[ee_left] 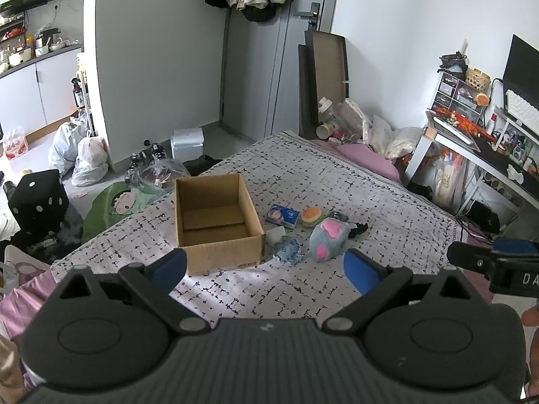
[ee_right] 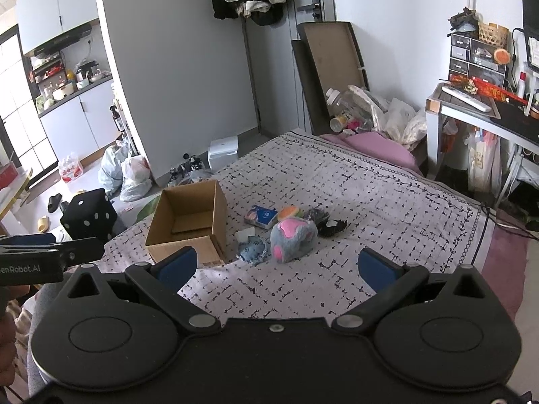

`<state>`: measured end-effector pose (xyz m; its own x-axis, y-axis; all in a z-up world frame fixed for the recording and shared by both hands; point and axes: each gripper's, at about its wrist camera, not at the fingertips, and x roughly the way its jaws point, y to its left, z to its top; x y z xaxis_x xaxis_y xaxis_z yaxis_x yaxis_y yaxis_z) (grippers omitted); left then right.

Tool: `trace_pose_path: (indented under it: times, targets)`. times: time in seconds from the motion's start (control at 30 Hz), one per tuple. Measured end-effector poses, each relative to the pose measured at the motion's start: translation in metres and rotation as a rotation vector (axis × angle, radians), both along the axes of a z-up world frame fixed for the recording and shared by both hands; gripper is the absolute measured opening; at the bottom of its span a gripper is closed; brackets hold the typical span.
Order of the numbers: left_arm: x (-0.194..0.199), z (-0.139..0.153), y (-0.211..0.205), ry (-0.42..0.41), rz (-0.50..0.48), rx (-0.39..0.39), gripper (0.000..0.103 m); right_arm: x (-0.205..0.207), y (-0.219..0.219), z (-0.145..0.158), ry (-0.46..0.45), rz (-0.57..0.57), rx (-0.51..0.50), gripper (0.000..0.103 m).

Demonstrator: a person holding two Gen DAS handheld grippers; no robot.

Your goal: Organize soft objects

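while both hover, left gripper (ee_left: 264, 267) and right gripper (ee_right: 276, 266) gape empty.

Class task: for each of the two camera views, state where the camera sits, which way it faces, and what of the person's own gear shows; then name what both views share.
Left wrist view: sits behind the left tongs, open, facing across the bed toward the door; the right tongs intrude at the right edge.
Right wrist view: sits behind the right tongs, open, facing the same way from further right; the left tongs show at the left edge.
Shared: cardboard box, grey-pink plush, burger toy.
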<state>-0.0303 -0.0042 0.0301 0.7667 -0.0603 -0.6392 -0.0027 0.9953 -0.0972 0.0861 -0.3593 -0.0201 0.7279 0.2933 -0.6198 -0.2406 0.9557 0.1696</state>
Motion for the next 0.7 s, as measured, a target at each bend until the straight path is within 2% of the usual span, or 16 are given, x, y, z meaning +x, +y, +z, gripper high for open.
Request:
trace_pose_path:
  times: [0.7]
  targets:
    - [0.0058,-0.0012,0.0074,-0.026,0.016,-0.014,0.099,0.0027,0.0071,-0.0047,-0.025,0.011,-0.004,0.103]
